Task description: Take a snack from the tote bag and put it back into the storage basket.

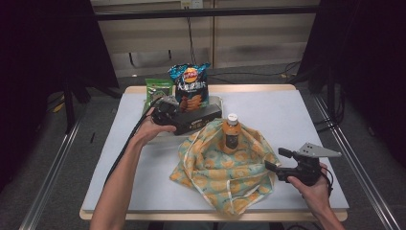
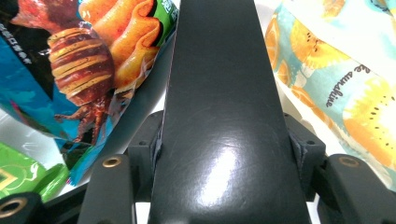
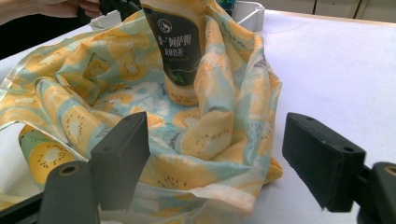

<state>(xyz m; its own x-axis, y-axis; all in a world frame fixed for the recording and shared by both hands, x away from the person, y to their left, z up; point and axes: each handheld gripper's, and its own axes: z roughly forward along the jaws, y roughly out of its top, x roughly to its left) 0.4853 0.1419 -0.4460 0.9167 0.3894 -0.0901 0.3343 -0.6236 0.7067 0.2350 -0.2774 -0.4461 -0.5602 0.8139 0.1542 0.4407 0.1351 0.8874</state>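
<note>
While my left claw [image 1: 207,115] is clamped on a long black box [image 1: 196,119], gripping it from the end so its long axis runs straight out ahead of the jaws, the fruit-print bag [image 1: 225,172] lies just beyond, holding 1 upright bottle [image 1: 231,133]. My right claw [image 1: 274,161] stands open at the bag's near rim, the closer of the 2.

Teal-and-yellow kiwi-slice print cloth bag [image 1: 225,172], orange bottle [image 1: 231,135] with black label and white cap, blue chip bag [image 1: 190,86] with orange crisps, green packet [image 1: 158,89], black box [image 1: 198,118], pale grey bench [image 1: 292,120]
</note>
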